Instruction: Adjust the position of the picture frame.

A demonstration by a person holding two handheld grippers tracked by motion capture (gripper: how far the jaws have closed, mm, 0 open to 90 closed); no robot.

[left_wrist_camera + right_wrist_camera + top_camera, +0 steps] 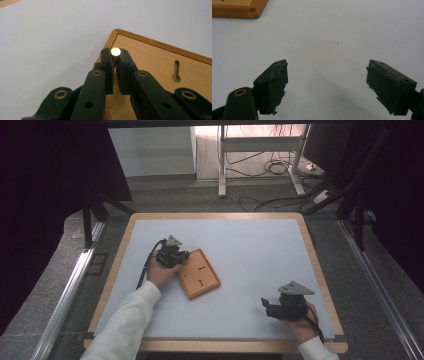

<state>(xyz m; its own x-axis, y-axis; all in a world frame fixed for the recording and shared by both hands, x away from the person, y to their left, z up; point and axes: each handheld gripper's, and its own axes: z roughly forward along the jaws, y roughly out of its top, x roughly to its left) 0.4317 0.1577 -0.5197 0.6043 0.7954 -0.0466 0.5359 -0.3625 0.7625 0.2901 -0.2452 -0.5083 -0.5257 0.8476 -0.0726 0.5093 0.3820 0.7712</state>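
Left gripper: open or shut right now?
Shut on a small round-topped peg. In the left gripper view the left gripper has both jaws pressed against the peg's sides, over the wooden board's corner.

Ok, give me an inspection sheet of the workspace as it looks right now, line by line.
Surface: pale tabletop with a wooden rim; two tiny dark specks in the right gripper view.
Job's things: wooden board with keyhole slots, lying flat left of centre; a small shiny round-ended pin.
Clutter: nothing seen.
Grippers: left gripper at the board's corner, fingers shut on the pin; right gripper near the front right, fingers wide apart and empty.
Cables: one trails from each gripper along the wrist; loose cables on the floor behind.
Surroundings: desk frame legs, dark curtains, metal rails.
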